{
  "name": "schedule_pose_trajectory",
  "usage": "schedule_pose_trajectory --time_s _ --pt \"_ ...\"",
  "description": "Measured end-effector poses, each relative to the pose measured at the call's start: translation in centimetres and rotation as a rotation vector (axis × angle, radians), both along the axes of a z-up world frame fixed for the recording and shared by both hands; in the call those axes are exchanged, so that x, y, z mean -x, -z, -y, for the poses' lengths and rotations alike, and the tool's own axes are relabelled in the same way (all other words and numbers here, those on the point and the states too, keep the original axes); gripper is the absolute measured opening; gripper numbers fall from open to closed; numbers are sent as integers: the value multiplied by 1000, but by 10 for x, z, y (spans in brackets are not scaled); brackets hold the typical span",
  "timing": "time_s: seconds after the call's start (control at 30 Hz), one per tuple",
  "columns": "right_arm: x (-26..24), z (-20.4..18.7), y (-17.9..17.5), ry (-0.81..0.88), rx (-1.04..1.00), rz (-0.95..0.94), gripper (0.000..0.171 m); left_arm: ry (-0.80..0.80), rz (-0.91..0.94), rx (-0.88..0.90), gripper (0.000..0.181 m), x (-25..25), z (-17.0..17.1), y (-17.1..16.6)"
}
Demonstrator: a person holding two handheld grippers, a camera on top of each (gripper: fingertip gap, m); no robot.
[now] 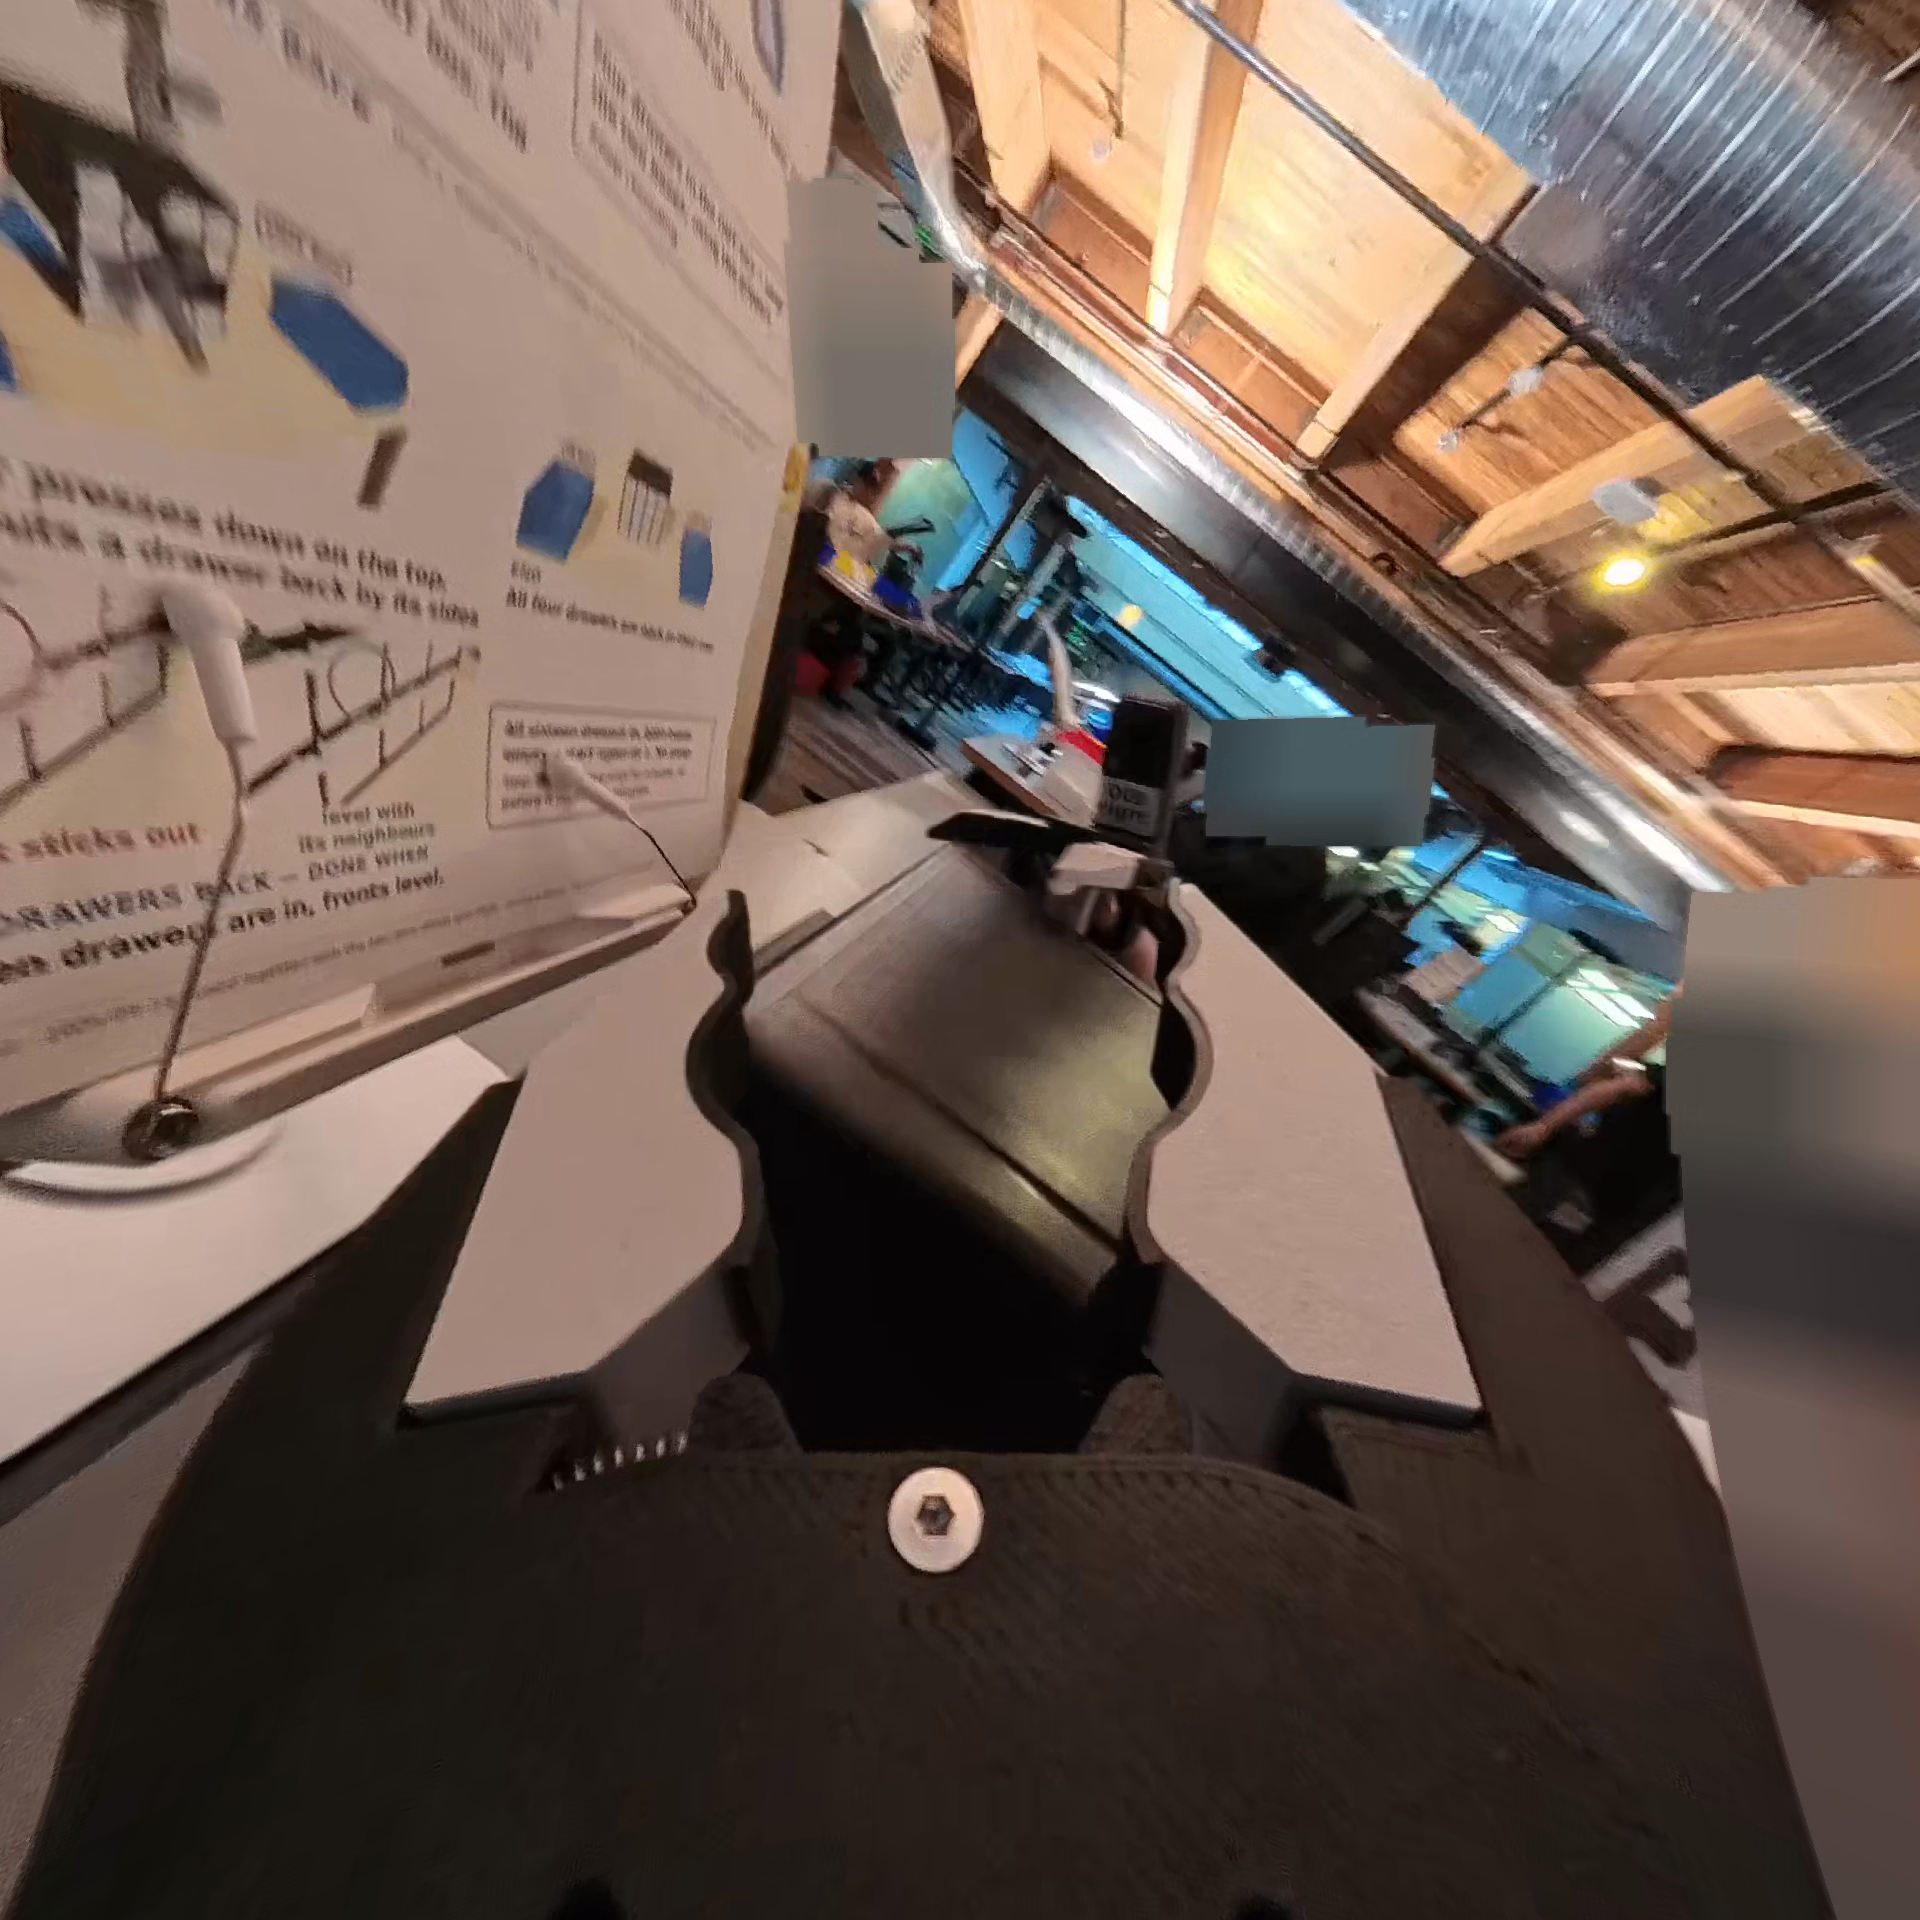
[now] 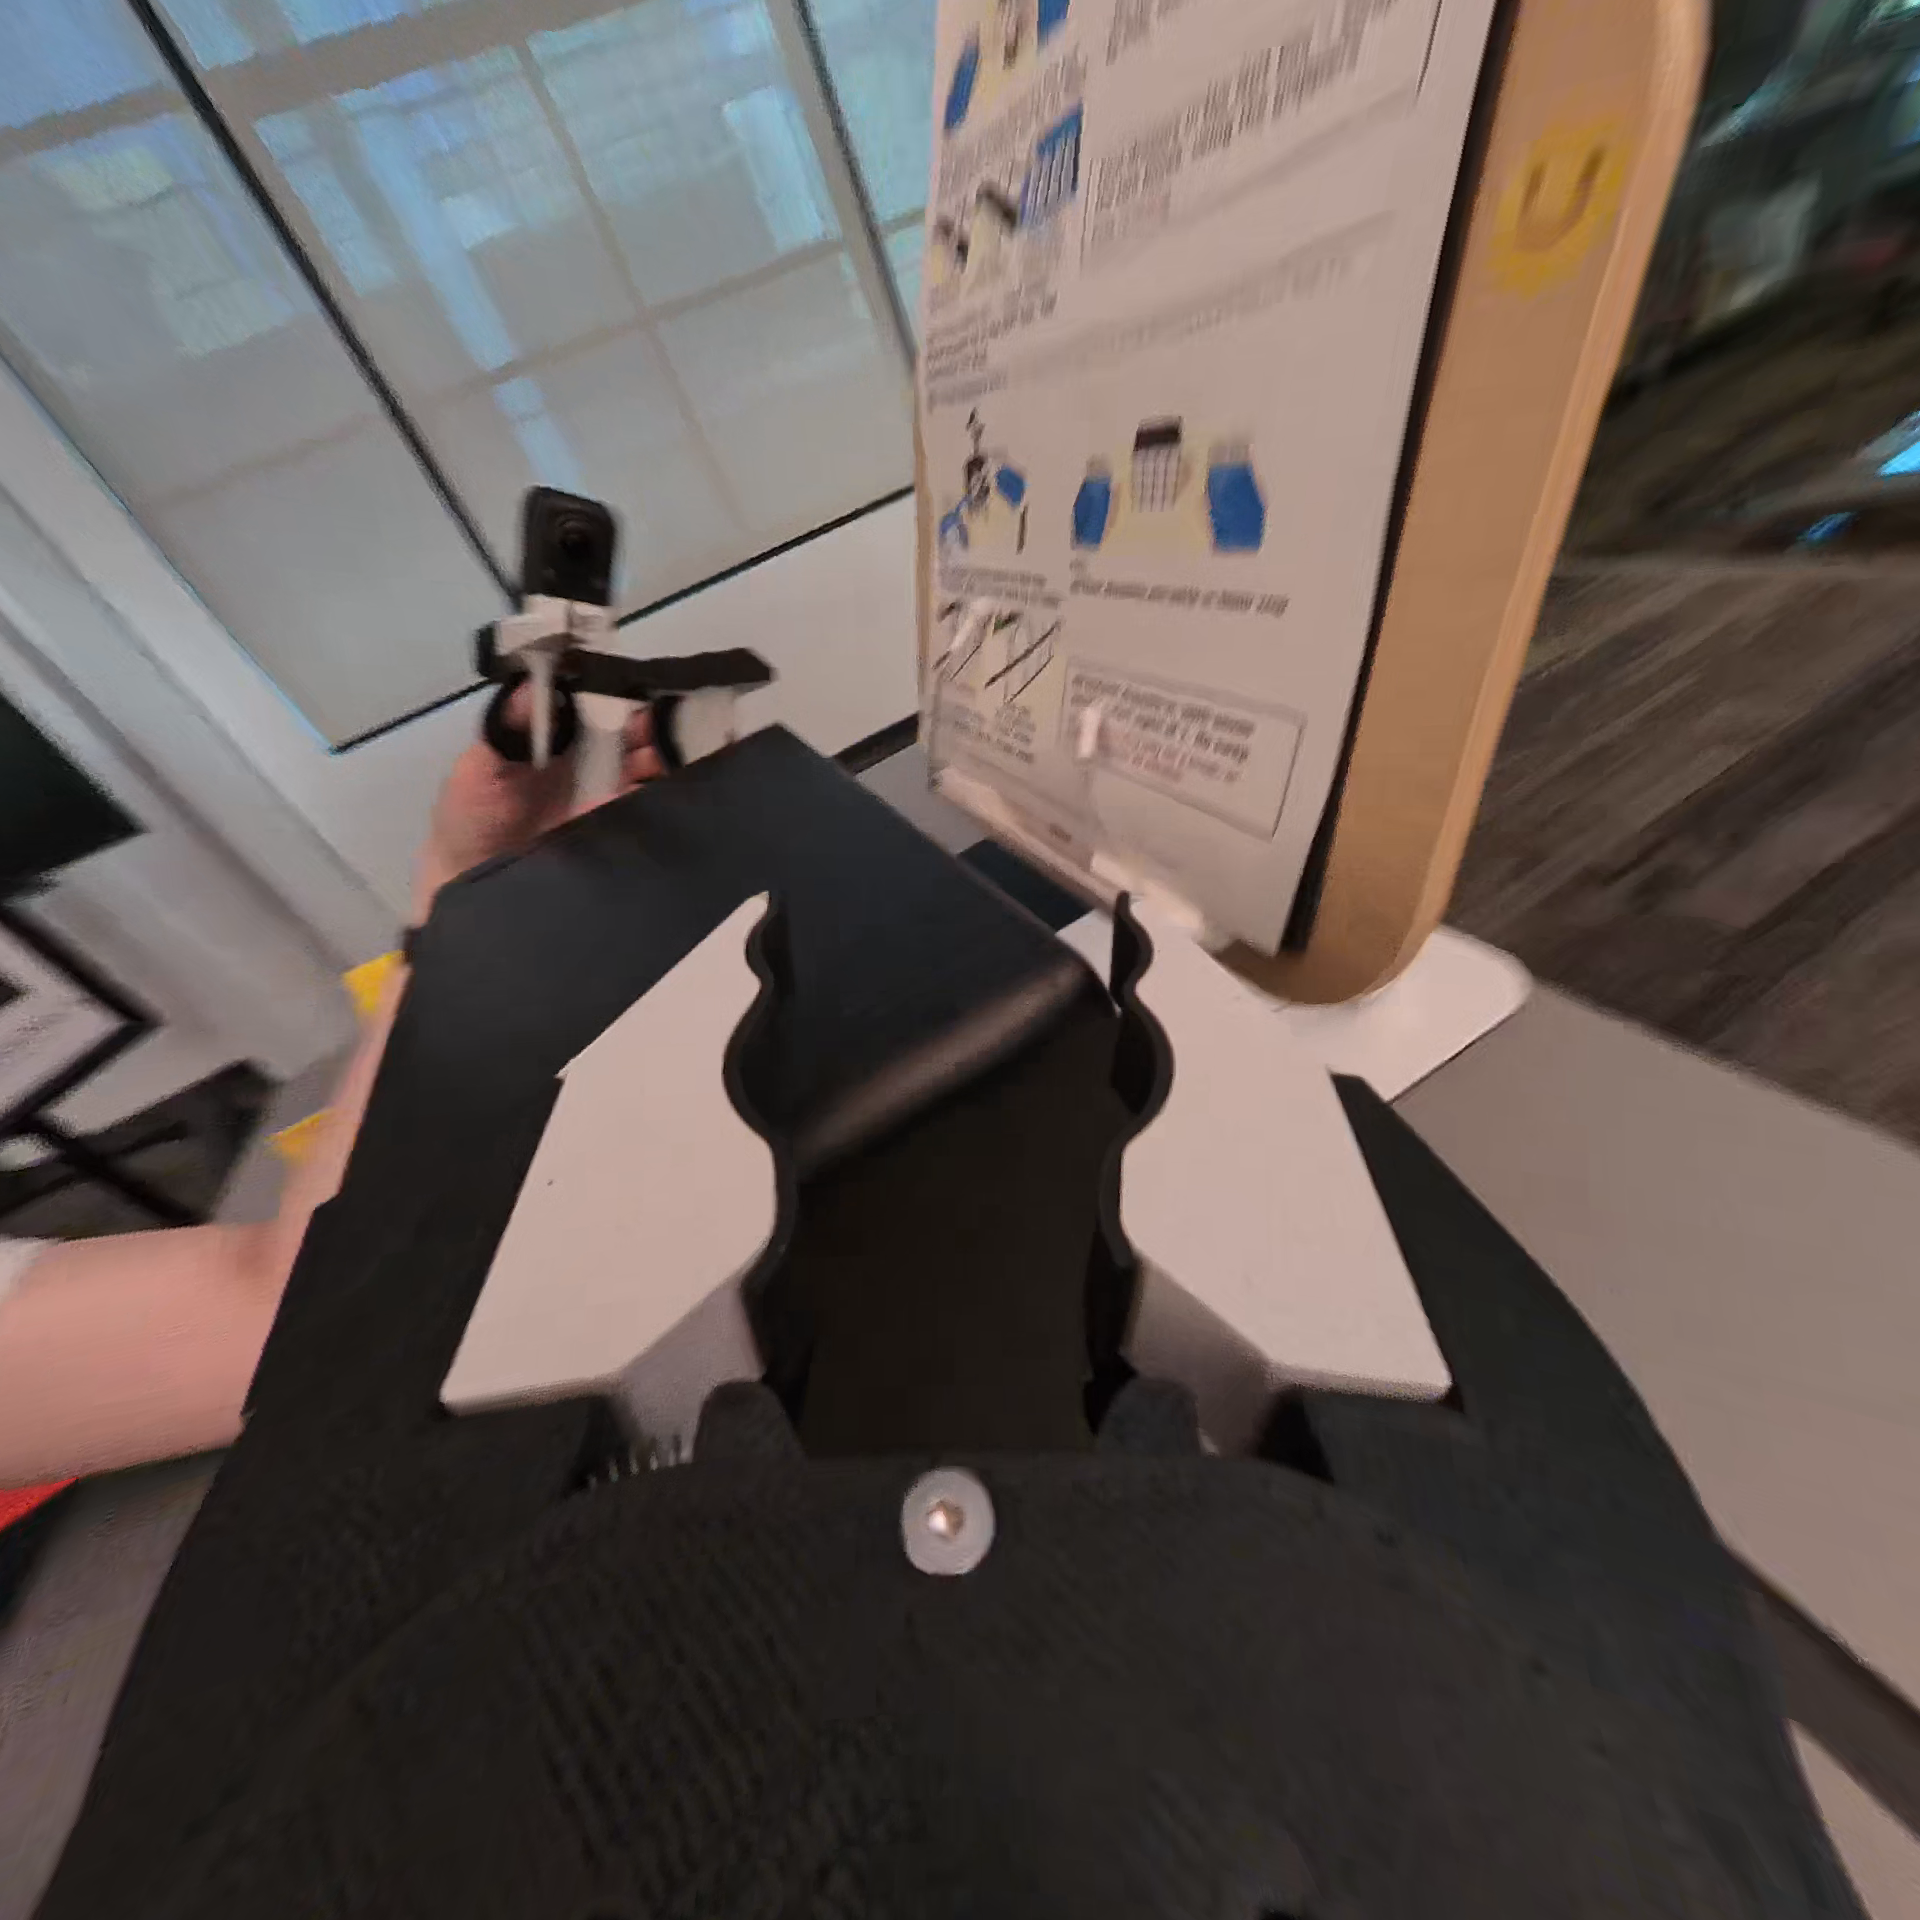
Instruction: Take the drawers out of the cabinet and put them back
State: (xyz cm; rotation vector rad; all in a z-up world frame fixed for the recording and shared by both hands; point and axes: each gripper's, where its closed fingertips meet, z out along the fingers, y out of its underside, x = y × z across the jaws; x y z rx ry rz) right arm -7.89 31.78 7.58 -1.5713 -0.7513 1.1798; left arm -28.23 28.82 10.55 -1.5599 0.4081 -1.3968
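A black cabinet (image 1: pixel 956 1070) fills the gap between the fingers of my left gripper (image 1: pixel 951 925), whose jaws press on its two sides. My right gripper (image 2: pixel 951 914) is shut on the same cabinet (image 2: pixel 914 987) from the opposite end. Each gripper shows at the far end of the cabinet in the other's view: the right one in the left wrist view (image 1: pixel 1091 873), the left one (image 2: pixel 582 675) with a person's hand (image 2: pixel 488 810) in the right wrist view. I see only plain black faces of the cabinet. Its drawers are hidden.
A white instruction board (image 1: pixel 416 520) on a round base stands on the grey table (image 1: pixel 208 1247) just beyond the cabinet; in the right wrist view the board (image 2: pixel 1164 468) is ahead and to the right. Large windows (image 2: pixel 416 312) lie behind on the left.
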Motion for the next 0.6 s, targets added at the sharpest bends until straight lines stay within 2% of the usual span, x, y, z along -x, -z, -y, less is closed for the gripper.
schedule_pose_trajectory --time_s 0.07,0.13,0.27,0.37,0.5,0.6 --pt "-11 0 -20 128 -123 18 59 -114 -83 -71 73 6 11 -15" --pt "-22 11 -44 233 -243 24 52 -226 -167 -175 58 11 30 -34" --pt "-24 65 -80 291 -426 93 35 -291 -308 -331 0 0 82 -53" --pt "-18 110 -101 335 -568 144 25 -275 -383 -319 0 -12 101 -44" --pt "0 159 -110 373 -744 208 0 -236 -450 -307 0 -29 116 -28" --pt "18 180 -101 406 -820 243 0 -266 -486 -354 0 -35 128 -27"
